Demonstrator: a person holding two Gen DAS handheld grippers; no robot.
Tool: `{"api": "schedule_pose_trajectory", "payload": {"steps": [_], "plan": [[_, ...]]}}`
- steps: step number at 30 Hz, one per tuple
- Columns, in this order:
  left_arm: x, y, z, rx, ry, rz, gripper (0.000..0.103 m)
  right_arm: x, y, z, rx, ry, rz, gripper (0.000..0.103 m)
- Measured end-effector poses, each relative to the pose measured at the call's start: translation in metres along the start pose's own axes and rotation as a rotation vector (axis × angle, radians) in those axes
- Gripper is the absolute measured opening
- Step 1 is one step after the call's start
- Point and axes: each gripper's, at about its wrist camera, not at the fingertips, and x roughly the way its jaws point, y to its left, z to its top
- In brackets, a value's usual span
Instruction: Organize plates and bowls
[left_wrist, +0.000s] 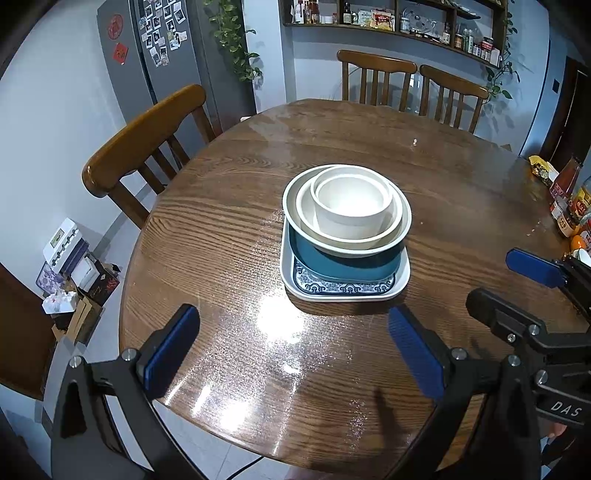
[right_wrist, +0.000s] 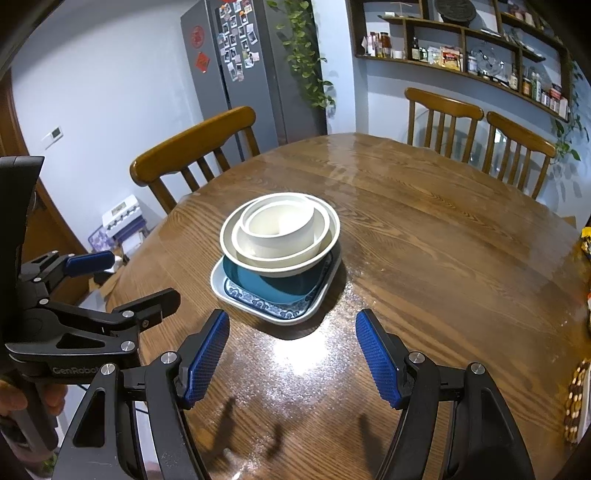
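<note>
Three nested bowls (left_wrist: 349, 206) are stacked on a square plate (left_wrist: 343, 291) mid-desk (left_wrist: 221, 258). Near the plate, both the left gripper (left_wrist: 293, 349) and right gripper (right_wrist: 291, 356) are held with fingers released, nothing grasped.

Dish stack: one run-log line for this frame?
stack: three nested cream bowls in teal dish on patterned square plate | left gripper open, empty | right gripper open, empty | table

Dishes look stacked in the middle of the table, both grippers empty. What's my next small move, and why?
Probably ease both grippers back. The white bowls already nest in the blue dish on the square patterned plate, and the left gripper and right gripper hang open, short of the stack.
</note>
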Motion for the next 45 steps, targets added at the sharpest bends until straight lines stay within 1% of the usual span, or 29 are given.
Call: {"api": "schedule_pose_trajectory", "payload": {"steps": [19,45], "plan": [[0.0033,0.0024,0.0032,-0.002,0.012,-0.010,0.102,0.0019,-0.0028,0.0020,0.002,0.000,0.000,0.072],[0.0082,0.0036,0.0087,0.000,0.021,-0.002,0.102,0.0093,-0.0057,0.0093,-0.019,0.012,0.011,0.072]]}}
